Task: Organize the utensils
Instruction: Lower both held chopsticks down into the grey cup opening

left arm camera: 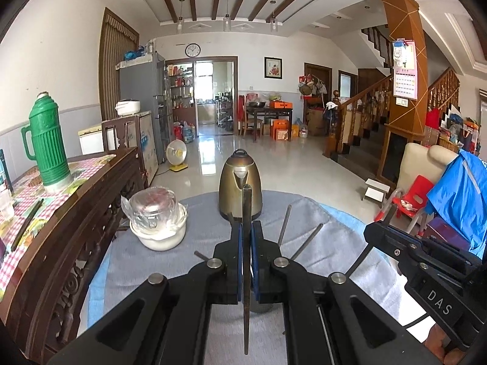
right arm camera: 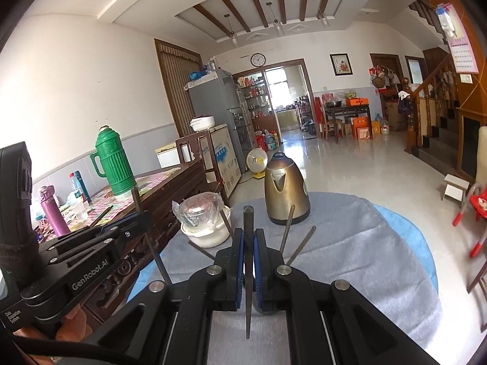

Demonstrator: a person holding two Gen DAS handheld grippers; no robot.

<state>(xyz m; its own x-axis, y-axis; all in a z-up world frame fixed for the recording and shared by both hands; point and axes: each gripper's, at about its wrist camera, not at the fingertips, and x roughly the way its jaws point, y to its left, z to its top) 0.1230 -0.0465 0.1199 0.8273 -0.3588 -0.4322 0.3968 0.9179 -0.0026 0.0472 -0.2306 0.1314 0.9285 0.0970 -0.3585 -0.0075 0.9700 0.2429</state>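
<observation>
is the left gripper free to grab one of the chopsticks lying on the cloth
Probably not yet: the left gripper is already shut on a chopstick. The loose chopsticks on the cloth lie unobstructed.

Lower ends of two chopsticks (left arm camera: 284,225) behind the left hand-held gripper (left arm camera: 246,231), out of sight.

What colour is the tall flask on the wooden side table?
Green flask, clearest in the left wrist view.
</observation>
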